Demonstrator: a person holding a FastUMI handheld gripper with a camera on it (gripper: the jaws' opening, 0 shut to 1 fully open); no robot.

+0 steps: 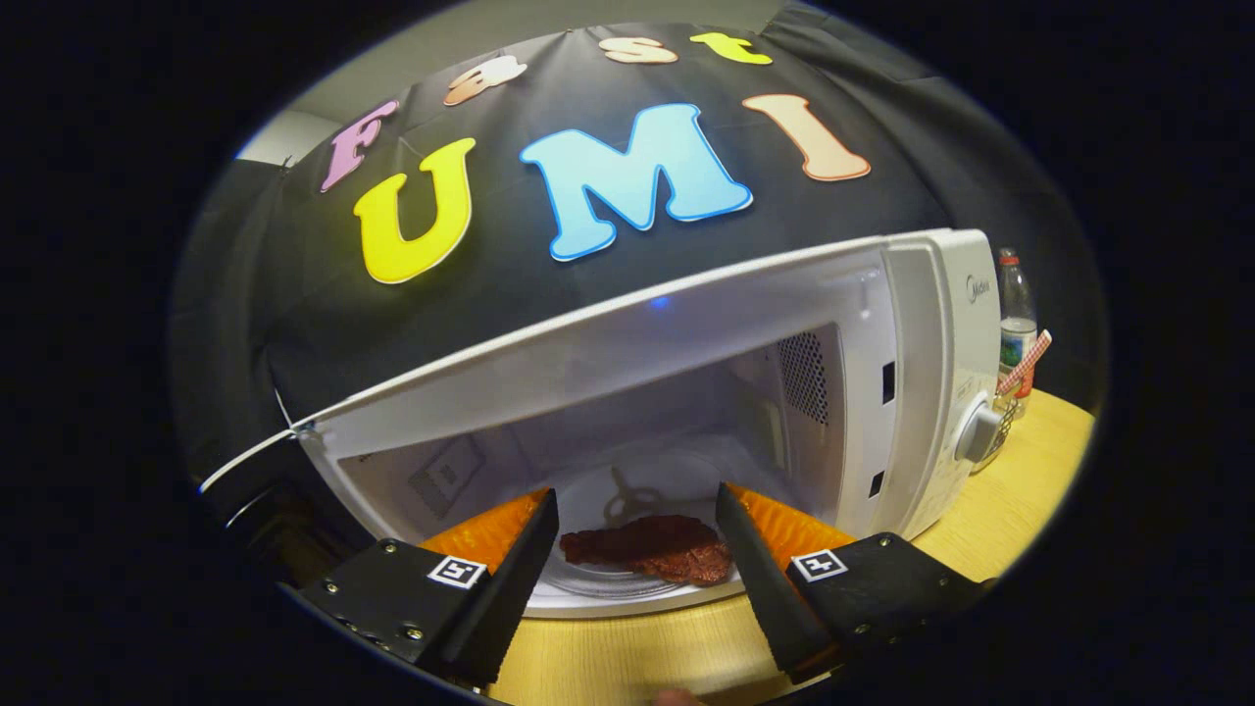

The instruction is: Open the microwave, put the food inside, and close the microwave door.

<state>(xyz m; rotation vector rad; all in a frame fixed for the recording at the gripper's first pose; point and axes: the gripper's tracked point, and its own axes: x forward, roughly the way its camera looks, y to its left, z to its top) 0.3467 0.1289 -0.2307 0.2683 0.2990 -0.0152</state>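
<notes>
Two fingers of the tool (637,510) spread wide, gripping nothing. Between and just beyond them, a dark slab of food (652,549) lying on the glass plate (598,588) inside the open white microwave (882,392), set on a wooden desk (1010,500).

White microwave (922,392) stands open on the table; dark reddish-brown meat (652,549) lies flat on its turntable.
</notes>
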